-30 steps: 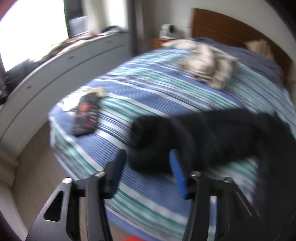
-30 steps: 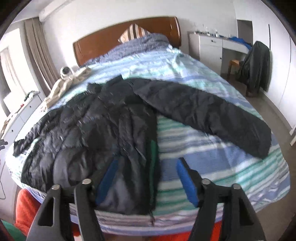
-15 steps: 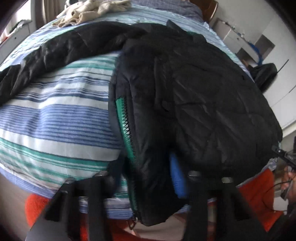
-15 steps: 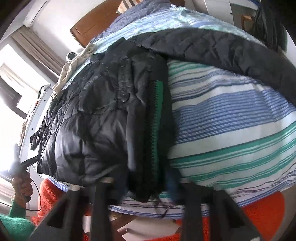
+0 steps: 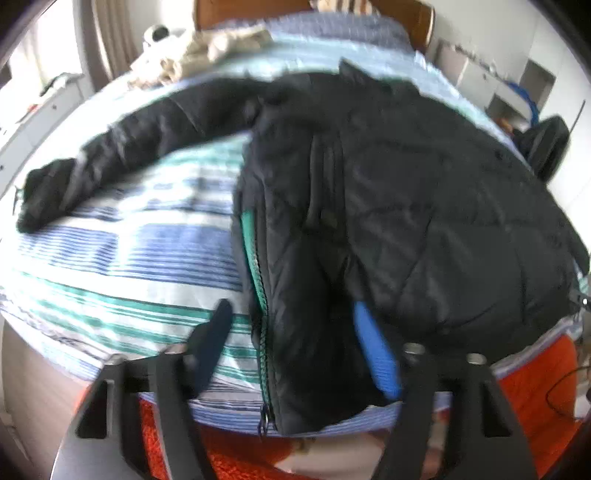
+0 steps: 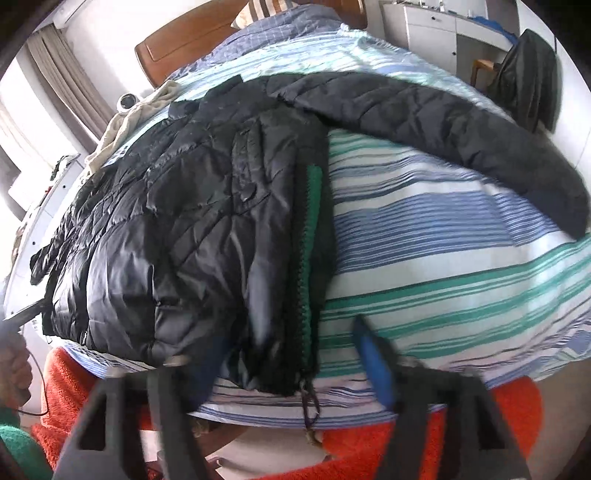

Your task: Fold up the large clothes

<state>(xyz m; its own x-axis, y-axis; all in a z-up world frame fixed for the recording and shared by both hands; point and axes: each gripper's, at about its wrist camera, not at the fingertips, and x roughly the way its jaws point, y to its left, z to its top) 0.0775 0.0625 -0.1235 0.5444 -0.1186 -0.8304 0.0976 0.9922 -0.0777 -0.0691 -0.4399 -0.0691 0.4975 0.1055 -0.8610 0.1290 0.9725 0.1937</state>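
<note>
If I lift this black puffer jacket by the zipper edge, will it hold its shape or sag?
Likely sag: the black puffer jacket lies limp, its sleeve draped loosely over the striped bedspread. Its shiny quilted shell looks slippery, so a shallow pinch may slide off. The puffy fill suggests it is light for its bulk.

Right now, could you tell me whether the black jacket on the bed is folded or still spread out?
Partly folded: the black jacket has its body doubled along the green zipper, but one sleeve lies stretched across the striped bedspread.

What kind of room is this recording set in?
Most likely a bedroom: a bed with a striped cover, a wooden headboard, and a white desk by the wall. A black jacket lies on the bed.
</note>
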